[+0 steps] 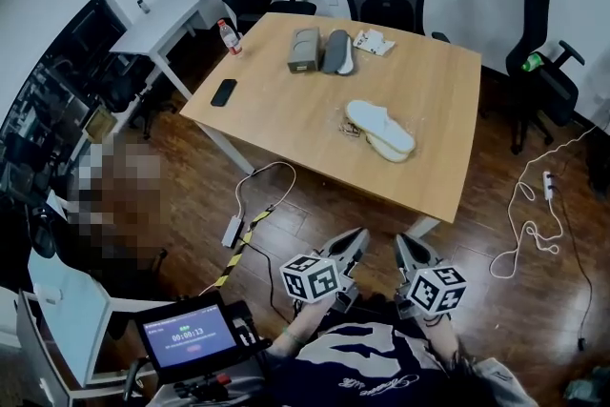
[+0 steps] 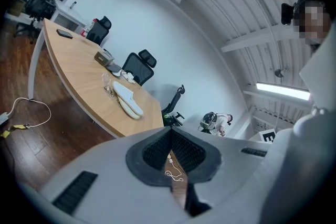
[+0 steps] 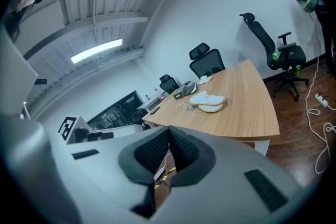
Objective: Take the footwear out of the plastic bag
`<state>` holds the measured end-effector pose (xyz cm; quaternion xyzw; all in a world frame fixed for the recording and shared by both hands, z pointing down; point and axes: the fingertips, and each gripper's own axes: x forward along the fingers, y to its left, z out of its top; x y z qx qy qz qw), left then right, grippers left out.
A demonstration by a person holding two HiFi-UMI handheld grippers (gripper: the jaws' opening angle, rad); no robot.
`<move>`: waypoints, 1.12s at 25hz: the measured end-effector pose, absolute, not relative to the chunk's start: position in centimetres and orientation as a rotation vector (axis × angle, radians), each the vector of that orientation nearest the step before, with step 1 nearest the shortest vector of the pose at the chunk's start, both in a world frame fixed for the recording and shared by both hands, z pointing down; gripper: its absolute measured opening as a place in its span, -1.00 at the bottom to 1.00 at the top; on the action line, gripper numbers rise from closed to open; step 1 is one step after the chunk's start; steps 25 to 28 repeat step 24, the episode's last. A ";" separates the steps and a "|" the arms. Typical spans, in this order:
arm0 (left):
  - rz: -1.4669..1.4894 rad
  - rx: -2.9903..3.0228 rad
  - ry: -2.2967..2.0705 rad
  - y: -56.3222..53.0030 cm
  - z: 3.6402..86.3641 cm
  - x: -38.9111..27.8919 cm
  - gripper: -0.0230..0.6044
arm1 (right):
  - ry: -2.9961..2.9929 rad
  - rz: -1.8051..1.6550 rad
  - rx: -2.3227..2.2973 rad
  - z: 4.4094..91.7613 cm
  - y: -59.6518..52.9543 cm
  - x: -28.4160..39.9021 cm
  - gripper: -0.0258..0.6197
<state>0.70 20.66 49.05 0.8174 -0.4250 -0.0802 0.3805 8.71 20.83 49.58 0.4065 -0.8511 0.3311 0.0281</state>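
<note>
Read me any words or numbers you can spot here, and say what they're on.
"00:00:13", as far as it reads: small screen.
Cursive print on the dark shirt: too blurred to read.
Bottle label: too small.
Checkered cubes: patterns only, no words.

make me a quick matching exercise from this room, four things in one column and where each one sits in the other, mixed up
Things:
1. white slippers
2. black phone
3. green object
4. white power strip

Places:
A. on the floor, right of the table
B. on a black office chair
C. near the table's left edge
D. on the table's near half, right of its middle

Pairs: 1-D, 2-C, 3-B, 4-A
</note>
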 end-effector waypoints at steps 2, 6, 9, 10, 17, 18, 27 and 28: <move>-0.201 2.092 -1.099 20.7 48.8 0.4 -0.91 | -2.638 1.020 1.229 49.5 21.0 8.2 -0.96; -0.177 2.115 -1.116 20.8 48.3 0.0 -0.91 | -2.649 1.011 1.203 49.3 21.0 7.5 -0.96; -0.167 2.127 -1.120 20.9 48.2 0.1 -0.91 | -2.657 1.009 1.201 49.2 21.2 7.4 -0.96; -0.165 2.129 -1.119 20.9 48.1 0.2 -0.91 | -2.657 1.009 1.202 49.2 21.2 7.4 -0.96; -0.105 2.174 -1.113 21.0 48.4 0.4 -0.91 | -2.643 1.011 1.204 49.7 21.3 7.2 -0.96; -0.095 2.181 -1.114 21.0 48.4 0.4 -0.91 | -2.639 1.012 1.203 49.7 21.3 7.1 -0.96; -0.048 2.215 -1.133 20.6 48.2 -0.2 -0.91 | -2.631 1.018 1.194 49.8 21.1 6.4 -0.96; -0.048 2.215 -1.133 20.6 48.2 -0.2 -0.91 | -2.631 1.018 1.194 49.8 21.1 6.4 -0.96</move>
